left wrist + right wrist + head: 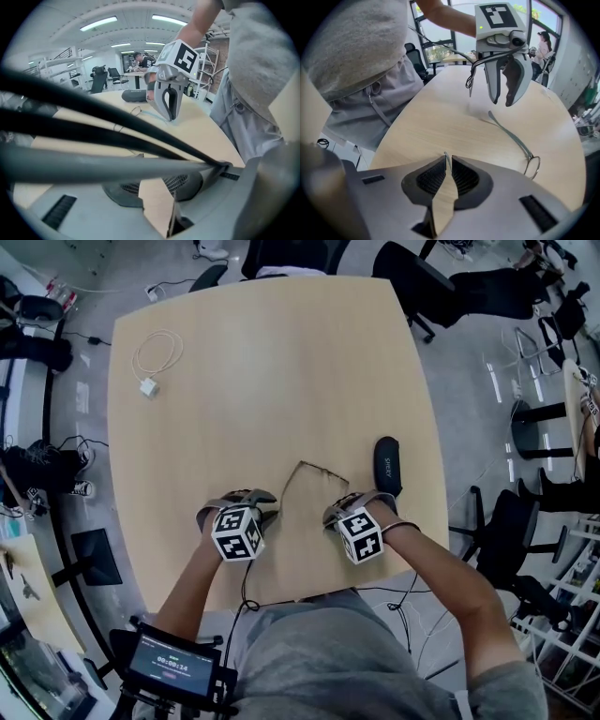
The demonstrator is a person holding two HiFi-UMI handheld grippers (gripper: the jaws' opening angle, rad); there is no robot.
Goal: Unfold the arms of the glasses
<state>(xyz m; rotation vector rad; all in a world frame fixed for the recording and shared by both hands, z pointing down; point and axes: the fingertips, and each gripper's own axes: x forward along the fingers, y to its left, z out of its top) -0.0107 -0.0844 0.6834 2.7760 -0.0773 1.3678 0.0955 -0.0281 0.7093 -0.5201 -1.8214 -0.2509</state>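
Observation:
Thin wire-framed glasses point(314, 472) lie on the wooden table point(262, 381) with both arms swung out toward me. My right gripper point(339, 507) is shut on the tip of one arm, a thin sliver pinched between its pads point(461, 176). The other arm point(511, 136) runs across the table from the lens rim point(533, 166), and its tip lies just below my left gripper point(502, 98). That left gripper point(265, 502) stands open, with bare table showing between its jaws. In the left gripper view, dark cables hide much of the scene; the right gripper point(171, 112) shows beyond them.
A dark glasses case point(387, 465) lies just right of the glasses, near the table's right edge. A coiled white cable with a plug point(155, 357) sits at the far left of the table. Office chairs point(441, 282) stand around the table.

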